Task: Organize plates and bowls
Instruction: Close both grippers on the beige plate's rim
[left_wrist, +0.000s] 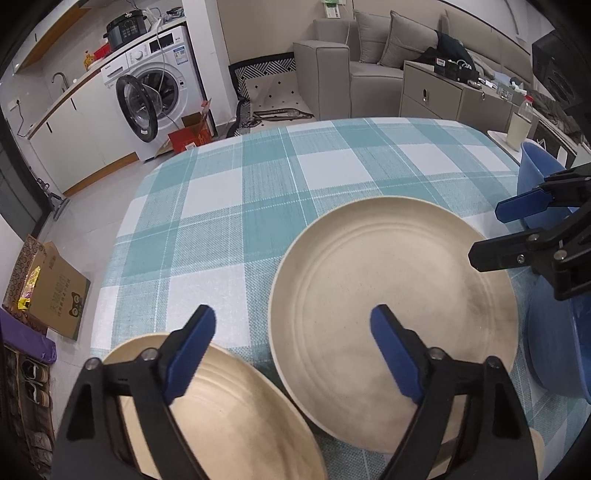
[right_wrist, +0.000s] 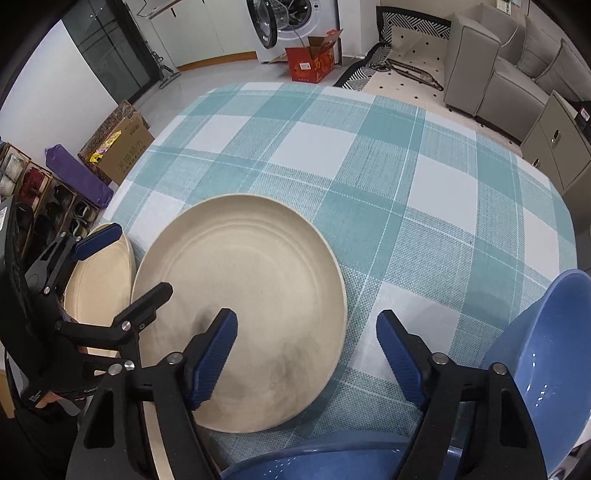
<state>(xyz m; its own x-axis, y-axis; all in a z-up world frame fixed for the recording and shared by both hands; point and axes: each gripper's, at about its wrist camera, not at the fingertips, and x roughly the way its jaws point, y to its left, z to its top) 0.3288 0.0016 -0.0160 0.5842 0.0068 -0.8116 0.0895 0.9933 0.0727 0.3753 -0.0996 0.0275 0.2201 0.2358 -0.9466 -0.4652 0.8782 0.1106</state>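
On the checked tablecloth (left_wrist: 236, 206), the left gripper (left_wrist: 291, 354) hangs with its jaws apart and nothing between the pads. A beige plate (left_wrist: 229, 413) lies under its left finger, and a larger beige plate (left_wrist: 391, 295) under its right finger, the two plates just beside each other. Further right, the right gripper (right_wrist: 306, 354) also stands with jaws apart, gripping nothing: its left finger is over the larger plate's edge, bare cloth between the fingers. A blue bowl (right_wrist: 554, 354) sits beside its right finger, and another blue bowl (right_wrist: 325, 465) below it.
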